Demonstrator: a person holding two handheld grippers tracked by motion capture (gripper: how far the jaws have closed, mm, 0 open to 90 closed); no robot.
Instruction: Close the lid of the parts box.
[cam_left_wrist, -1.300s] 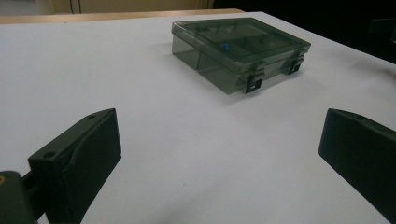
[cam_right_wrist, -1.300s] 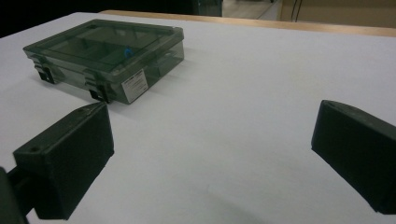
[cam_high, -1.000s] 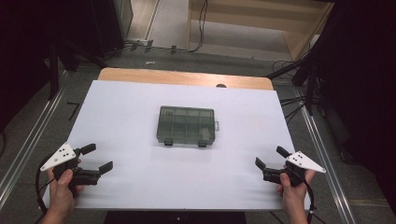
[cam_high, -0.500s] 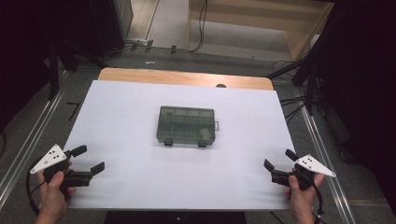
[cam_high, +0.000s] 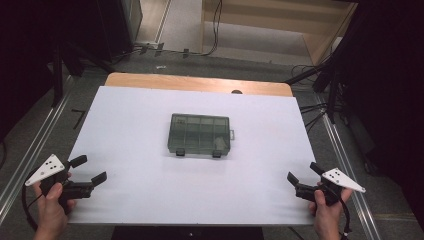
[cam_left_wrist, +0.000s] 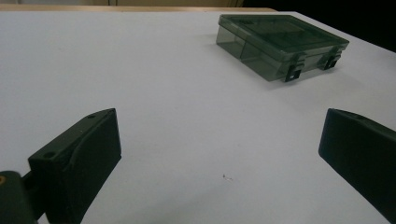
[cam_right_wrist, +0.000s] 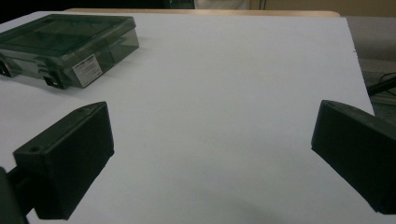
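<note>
High view: translucent rectangular compartment box

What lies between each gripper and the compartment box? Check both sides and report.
Nothing visible does. Bare white table separates the left gripper and the right gripper from the closed compartment box; both stand open.

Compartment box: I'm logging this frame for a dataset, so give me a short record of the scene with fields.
object: smoky clear plastic compartment box
lid: closed, two latches on the near edge
position: middle of the white table, flat
label: white sticker on one side wall
left tool: open, holding nothing, near left corner, apart from the box
right tool: open, holding nothing, near right corner, apart from the box
</note>
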